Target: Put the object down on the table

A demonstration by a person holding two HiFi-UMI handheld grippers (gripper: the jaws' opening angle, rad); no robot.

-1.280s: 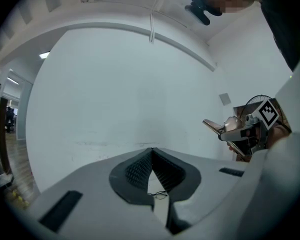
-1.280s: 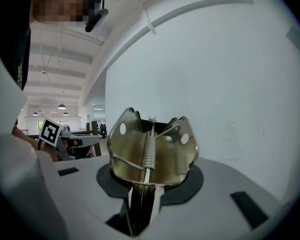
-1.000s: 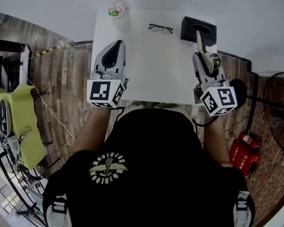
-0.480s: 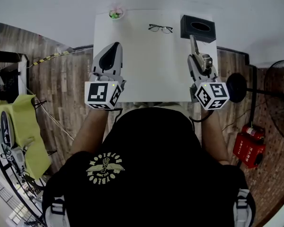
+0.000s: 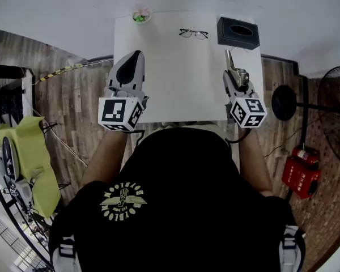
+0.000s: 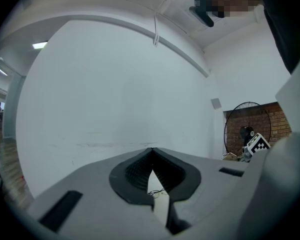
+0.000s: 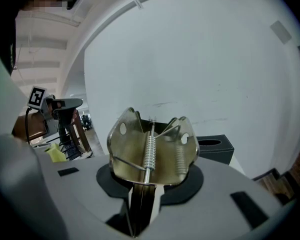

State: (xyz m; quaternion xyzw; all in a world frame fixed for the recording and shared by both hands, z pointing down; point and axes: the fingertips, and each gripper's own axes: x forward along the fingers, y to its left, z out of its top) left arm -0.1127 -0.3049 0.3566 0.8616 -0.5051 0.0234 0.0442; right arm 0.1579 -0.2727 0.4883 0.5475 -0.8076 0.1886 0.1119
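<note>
Over the table's (image 5: 181, 84) right side, the right gripper (image 5: 236, 72) clamps a spring clip (image 7: 151, 149).
Left gripper (image 5: 137, 55) jaws together, empty; open tabletop between them, tissue box (image 5: 238, 33) just ahead.

The right gripper (image 5: 237, 77) has been drawn back toward the person and slightly to the left. The clip (image 5: 230, 60) held in its jaws was seen a second ago with its tip over the black box (image 5: 238, 33). It is now seen clear of the box, over bare bench (image 5: 175, 78). The left gripper (image 5: 135, 58) has been shifted a little leftward.
</note>
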